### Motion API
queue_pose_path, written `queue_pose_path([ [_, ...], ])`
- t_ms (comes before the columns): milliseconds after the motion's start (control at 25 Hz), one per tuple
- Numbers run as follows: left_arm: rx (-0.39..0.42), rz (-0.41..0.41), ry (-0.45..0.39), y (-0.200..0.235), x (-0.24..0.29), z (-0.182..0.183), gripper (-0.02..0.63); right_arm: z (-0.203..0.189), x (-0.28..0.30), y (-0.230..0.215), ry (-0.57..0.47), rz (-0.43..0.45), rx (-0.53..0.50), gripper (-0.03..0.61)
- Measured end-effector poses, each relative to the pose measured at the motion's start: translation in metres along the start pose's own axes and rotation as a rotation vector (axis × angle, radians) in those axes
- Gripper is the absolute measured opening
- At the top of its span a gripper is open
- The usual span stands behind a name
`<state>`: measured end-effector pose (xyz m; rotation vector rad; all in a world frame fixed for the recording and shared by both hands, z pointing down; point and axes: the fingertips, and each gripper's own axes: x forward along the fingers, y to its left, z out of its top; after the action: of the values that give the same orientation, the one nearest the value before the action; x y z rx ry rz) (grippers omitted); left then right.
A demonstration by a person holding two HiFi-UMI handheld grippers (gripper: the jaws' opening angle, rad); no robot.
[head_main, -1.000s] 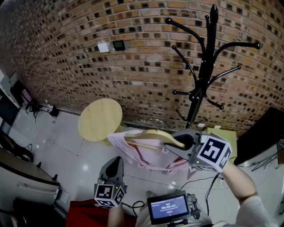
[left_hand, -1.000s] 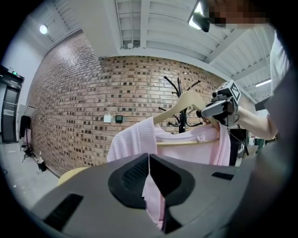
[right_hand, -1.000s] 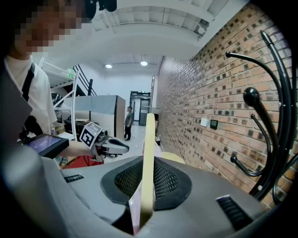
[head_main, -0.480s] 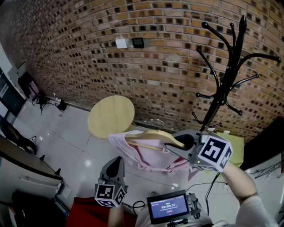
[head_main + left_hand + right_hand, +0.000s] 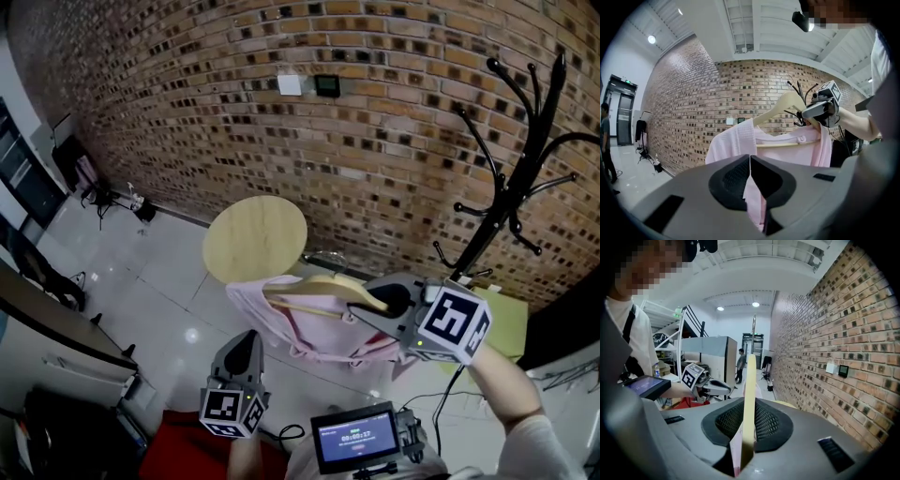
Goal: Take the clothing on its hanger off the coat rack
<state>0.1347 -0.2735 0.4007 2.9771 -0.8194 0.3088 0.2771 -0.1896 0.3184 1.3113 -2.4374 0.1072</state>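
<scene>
Operator in white tee (image 5: 643,341) w/ black strap (image 5: 629,329) over shoulder, white sleeve (image 5: 536,442) at right. Grey plastic left gripper (image 5: 247,339) & right gripper (image 5: 380,302), dark mesh pads (image 5: 769,420), each w/ black-and-white marker cube (image 5: 453,323). Small screen (image 5: 354,438) at chest, black cable (image 5: 457,389) trailing.

One hanger (image 5: 319,286), seemingly one garment (image 5: 281,328)

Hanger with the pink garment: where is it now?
Head view, centre: the wooden hanger is clamped in the right gripper, below the round table, apart from the coat rack at upper right.
</scene>
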Motion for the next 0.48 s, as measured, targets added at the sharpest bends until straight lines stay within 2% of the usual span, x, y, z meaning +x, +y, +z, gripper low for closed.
queue_pose_path([
  [80,-0.003,0.010,0.002,0.010,-0.003,-0.003,0.012,0.003,0.013,0.001,-0.029,0.009,-0.002,0.034],
  [200,-0.007,0.029,0.003,0.026,-0.010,-0.010,0.014,0.005,0.031,0.005,-0.010,0.032,-0.010,0.034],
  [320,-0.008,0.045,0.004,0.040,-0.015,-0.014,0.012,0.009,0.050,0.007,-0.055,0.051,-0.014,0.034],
  [480,-0.012,0.067,0.003,0.058,-0.021,-0.018,0.012,0.013,0.068,0.011,-0.038,0.071,-0.014,0.034],
])
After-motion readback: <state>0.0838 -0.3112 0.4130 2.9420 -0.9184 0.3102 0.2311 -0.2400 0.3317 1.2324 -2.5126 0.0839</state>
